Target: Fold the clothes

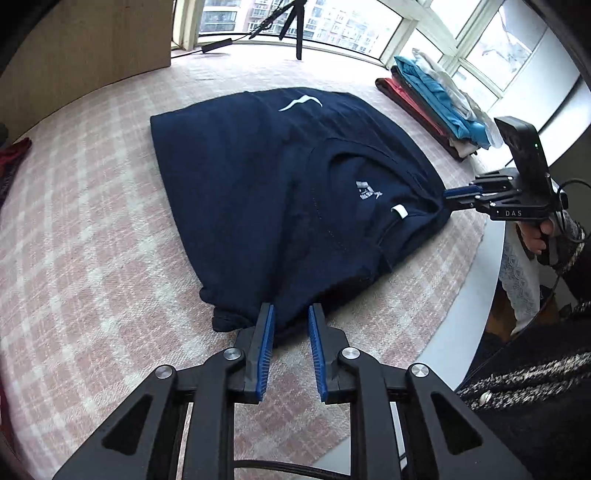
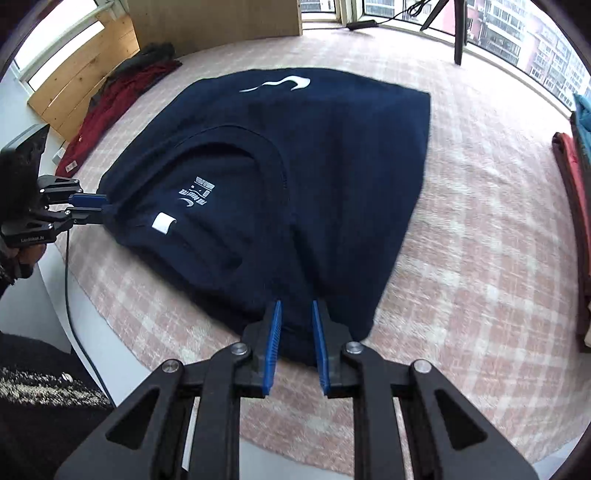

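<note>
A navy blue T-shirt (image 1: 258, 184) with a white logo lies on the pink checked cloth, collar end toward me; it also shows in the right wrist view (image 2: 314, 177). My left gripper (image 1: 291, 314) is shut on the shirt's near left shoulder corner, with cloth bunched between its blue pads. My right gripper (image 2: 297, 314) is shut on the other shoulder corner. Each gripper also shows from the side in the other view, the right gripper (image 1: 448, 197) and the left gripper (image 2: 103, 210), pinching the shirt's edge.
A stack of folded clothes (image 1: 436, 107) in red, blue and white lies at the far right by the window. Dark red garments (image 2: 110, 107) lie at the far left near a wooden board. A tripod (image 1: 291, 22) stands at the back. The table's white edge (image 1: 465, 314) runs close by me.
</note>
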Available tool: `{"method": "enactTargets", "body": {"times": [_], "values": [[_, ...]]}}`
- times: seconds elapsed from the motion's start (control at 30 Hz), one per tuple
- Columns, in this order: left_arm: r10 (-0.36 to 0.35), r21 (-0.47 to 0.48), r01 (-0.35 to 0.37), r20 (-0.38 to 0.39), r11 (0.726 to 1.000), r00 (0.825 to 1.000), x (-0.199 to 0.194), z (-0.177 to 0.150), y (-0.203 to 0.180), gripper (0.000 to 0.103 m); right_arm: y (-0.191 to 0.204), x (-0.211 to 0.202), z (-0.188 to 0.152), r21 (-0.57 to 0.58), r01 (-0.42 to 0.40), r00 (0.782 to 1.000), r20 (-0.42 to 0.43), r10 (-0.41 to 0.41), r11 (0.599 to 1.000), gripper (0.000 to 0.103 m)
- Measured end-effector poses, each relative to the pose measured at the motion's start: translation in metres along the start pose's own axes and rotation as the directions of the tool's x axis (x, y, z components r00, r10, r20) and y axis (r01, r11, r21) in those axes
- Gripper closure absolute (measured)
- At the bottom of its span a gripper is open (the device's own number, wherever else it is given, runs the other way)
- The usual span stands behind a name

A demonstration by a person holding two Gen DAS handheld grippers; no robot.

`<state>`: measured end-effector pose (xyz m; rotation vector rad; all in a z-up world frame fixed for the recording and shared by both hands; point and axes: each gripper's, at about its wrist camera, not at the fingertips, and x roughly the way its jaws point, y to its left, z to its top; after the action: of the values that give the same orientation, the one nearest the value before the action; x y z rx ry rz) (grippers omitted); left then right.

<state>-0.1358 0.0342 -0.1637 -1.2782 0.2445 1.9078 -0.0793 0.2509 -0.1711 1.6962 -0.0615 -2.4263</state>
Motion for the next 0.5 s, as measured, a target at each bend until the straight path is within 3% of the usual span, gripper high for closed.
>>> {"method": "enactTargets", "body": {"times": [0.07,0.2,0.3,0.37,0.5], "values": [[0.001,-0.003,-0.001,0.009,1.000,1.000,-0.010,0.006,-0.005,0.084,0.001,-0.014,0.003,0.035,0.006,0.999,0.038,-0.008,0.999,0.085],[-0.042,0.138,0.036,0.038,0.990,0.998,-0.001,0.023,-0.047,0.082,0.026,-0.025,0.017,0.004,-0.041,0.991,0.128,0.040,0.999,0.085],[-0.073,0.256,0.068,0.013,0.964,0.997,0.021,0.031,-0.081,0.074,0.061,-0.018,0.020,-0.148,-0.039,0.992,0.116,0.056,0.988,0.084],[-0.077,0.324,0.081,-0.026,0.943,0.997,0.041,0.033,-0.100,0.074,0.081,-0.011,0.017,-0.253,-0.007,0.994,0.100,0.033,0.968,0.074],[-0.047,0.350,0.070,-0.075,0.934,0.996,0.063,0.035,-0.104,0.075,0.098,0.011,0.014,-0.358,0.055,0.997,0.062,-0.035,0.932,0.071]]}}
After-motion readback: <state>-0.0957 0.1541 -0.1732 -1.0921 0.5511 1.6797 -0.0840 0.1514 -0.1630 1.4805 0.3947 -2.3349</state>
